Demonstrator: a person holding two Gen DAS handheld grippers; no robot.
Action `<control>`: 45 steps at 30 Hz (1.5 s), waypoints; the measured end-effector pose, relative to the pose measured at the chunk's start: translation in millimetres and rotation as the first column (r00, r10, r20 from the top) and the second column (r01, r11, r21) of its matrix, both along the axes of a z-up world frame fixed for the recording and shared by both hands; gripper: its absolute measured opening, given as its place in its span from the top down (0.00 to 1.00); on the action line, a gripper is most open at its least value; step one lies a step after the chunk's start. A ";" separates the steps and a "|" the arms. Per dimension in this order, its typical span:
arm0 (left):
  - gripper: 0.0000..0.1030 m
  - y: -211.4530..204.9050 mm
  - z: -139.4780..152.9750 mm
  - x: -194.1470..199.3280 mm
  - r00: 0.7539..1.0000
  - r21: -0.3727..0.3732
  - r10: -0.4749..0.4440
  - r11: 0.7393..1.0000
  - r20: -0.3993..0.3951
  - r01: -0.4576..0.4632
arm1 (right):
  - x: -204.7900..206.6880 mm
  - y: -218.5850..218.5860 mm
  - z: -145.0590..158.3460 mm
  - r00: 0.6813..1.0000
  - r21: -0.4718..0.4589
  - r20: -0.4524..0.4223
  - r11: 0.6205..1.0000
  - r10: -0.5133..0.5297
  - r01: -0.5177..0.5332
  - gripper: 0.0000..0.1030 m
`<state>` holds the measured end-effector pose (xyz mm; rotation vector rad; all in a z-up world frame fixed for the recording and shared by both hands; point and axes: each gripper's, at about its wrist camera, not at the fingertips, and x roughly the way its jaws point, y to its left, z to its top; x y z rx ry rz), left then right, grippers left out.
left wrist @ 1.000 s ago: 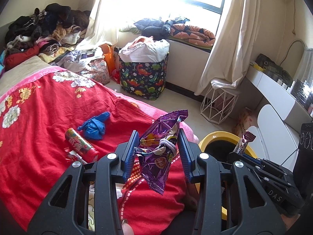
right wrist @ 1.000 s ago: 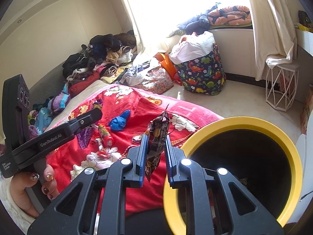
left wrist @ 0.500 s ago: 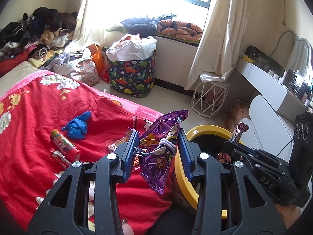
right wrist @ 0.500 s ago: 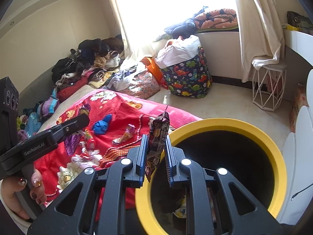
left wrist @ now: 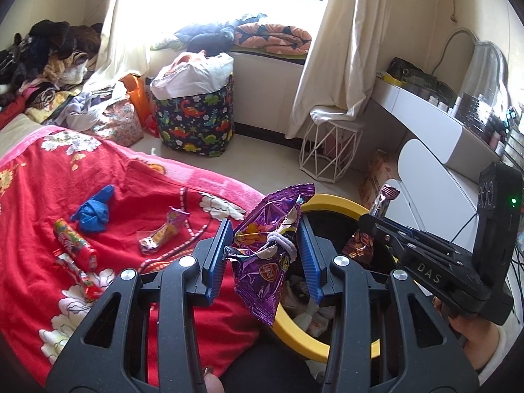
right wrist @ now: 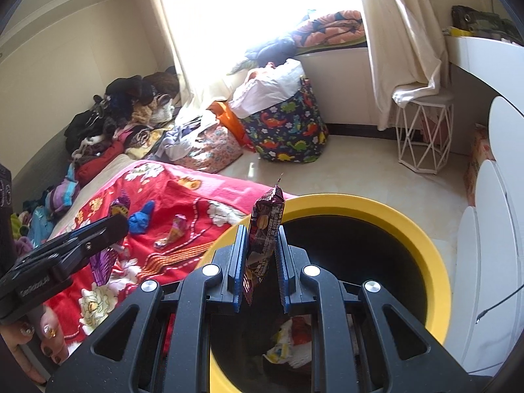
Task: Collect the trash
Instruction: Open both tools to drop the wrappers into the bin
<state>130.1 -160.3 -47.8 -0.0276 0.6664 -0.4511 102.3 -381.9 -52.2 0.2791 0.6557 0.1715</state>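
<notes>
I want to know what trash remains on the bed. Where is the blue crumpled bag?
The blue crumpled bag lies on the red blanket, left in the left wrist view, between the red candy tube and a small wrapper.

A red floral blanket [left wrist: 39, 196] carries a blue glove [left wrist: 93, 211], candy tube [left wrist: 75, 244] and wrappers [left wrist: 162, 234].

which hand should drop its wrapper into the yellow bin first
Right. Its tongs hold the dark wrapper directly above the yellow bin opening; the left tongs with the purple wrapper sit at the rim.
</notes>
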 end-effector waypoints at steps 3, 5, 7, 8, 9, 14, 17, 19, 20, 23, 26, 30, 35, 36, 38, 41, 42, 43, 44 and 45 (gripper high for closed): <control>0.68 -9.2 -1.9 -0.8 1.000 0.006 -0.022 1.000 -0.002 0.022 | 0.0 -8.8 -3.1 1.000 -0.001 -0.009 1.000 -0.024 0.024 0.84; 0.68 -16.4 -4.2 -1.7 0.999 0.012 -0.040 0.999 -0.008 0.040 | 0.2 -14.4 -5.1 0.999 -0.002 -0.017 0.999 -0.039 0.039 0.84; 0.68 -22.6 -6.6 -3.1 0.998 0.018 -0.056 0.998 -0.012 0.056 | 0.2 -20.6 -8.1 0.998 0.004 -0.026 0.998 -0.056 0.057 0.84; 0.68 -26.3 -8.1 -3.6 0.998 0.020 -0.065 0.998 -0.017 0.065 | -0.4 -23.1 -9.3 0.998 0.007 -0.030 0.998 -0.064 0.064 0.84; 0.68 -30.2 -9.6 -4.3 0.997 0.024 -0.074 0.997 -0.020 0.074 | -0.7 -27.0 -10.9 0.997 0.011 -0.034 0.997 -0.072 0.073 0.83; 0.68 -45.8 -16.2 -7.5 0.993 0.044 -0.116 0.992 -0.034 0.118 | -1.3 -39.9 -16.7 0.994 0.023 -0.049 0.995 -0.099 0.100 0.83; 0.68 -53.9 -21.3 -8.3 0.989 0.054 -0.140 0.988 -0.043 0.142 | -2.4 -44.6 -18.8 0.992 0.029 -0.055 0.993 -0.111 0.113 0.83; 0.68 -60.7 -25.6 -7.3 0.986 0.070 -0.158 0.984 -0.049 0.161 | -1.8 -49.7 -20.9 0.991 0.032 -0.061 0.992 -0.118 0.120 0.83; 0.68 -64.6 -27.5 -6.4 0.985 0.076 -0.164 0.983 -0.052 0.167 | -2.0 -51.6 -21.9 0.990 0.034 -0.064 0.992 -0.123 0.125 0.83; 0.68 -73.8 -34.2 -4.1 0.980 0.089 -0.189 0.977 -0.068 0.195 | -2.7 -56.3 -23.3 0.989 0.040 -0.067 0.990 -0.135 0.138 0.83; 0.67 -82.8 -39.9 -5.0 0.973 0.095 -0.217 0.970 -0.078 0.224 | -3.0 -59.1 -24.1 0.988 0.046 -0.067 0.988 -0.142 0.146 0.83; 0.51 -90.5 -45.3 -7.1 0.972 0.125 -0.229 0.964 -0.060 0.235 | -2.7 -63.0 -25.3 0.986 0.052 -0.066 0.986 -0.154 0.157 0.67; 0.25 -84.8 -44.2 -7.0 0.978 0.121 -0.204 0.971 -0.045 0.208 | -4.8 -67.7 -25.8 0.982 0.057 -0.060 0.981 -0.179 0.183 0.52; 0.23 -82.3 -42.6 -7.5 0.979 0.116 -0.198 0.973 -0.040 0.202 | -5.1 -68.1 -26.1 0.981 0.058 -0.060 0.980 -0.184 0.188 0.49; 0.15 -75.3 -38.9 -7.9 0.984 0.108 -0.174 0.978 -0.027 0.176 | -5.3 -68.2 -25.9 0.981 0.059 -0.056 0.980 -0.186 0.189 0.46; 0.11 -63.7 -33.7 -8.8 0.991 0.093 -0.133 0.987 -0.007 0.133 | -7.2 -67.9 -24.4 0.982 0.052 -0.043 0.981 -0.185 0.187 0.41; 0.11 -59.7 -32.1 -8.8 0.993 0.090 -0.118 0.989 -0.002 0.118 | -7.9 -66.6 -22.5 0.983 0.051 -0.032 0.982 -0.181 0.182 0.40; 0.11 -54.3 -30.5 -8.5 0.995 0.086 -0.098 0.992 0.003 0.097 | -8.3 -65.9 -21.5 0.984 0.049 -0.025 0.983 -0.178 0.179 0.38; 0.11 -50.1 -28.8 -7.9 0.997 0.083 -0.081 0.993 0.007 0.080 | -9.1 -64.1 -20.0 0.985 0.044 -0.015 0.984 -0.175 0.175 0.36; 0.11 -45.6 -27.1 -7.3 0.998 0.079 -0.063 0.995 0.012 0.062 | -9.7 -62.0 -18.7 0.985 0.043 -0.010 0.984 -0.173 0.173 0.35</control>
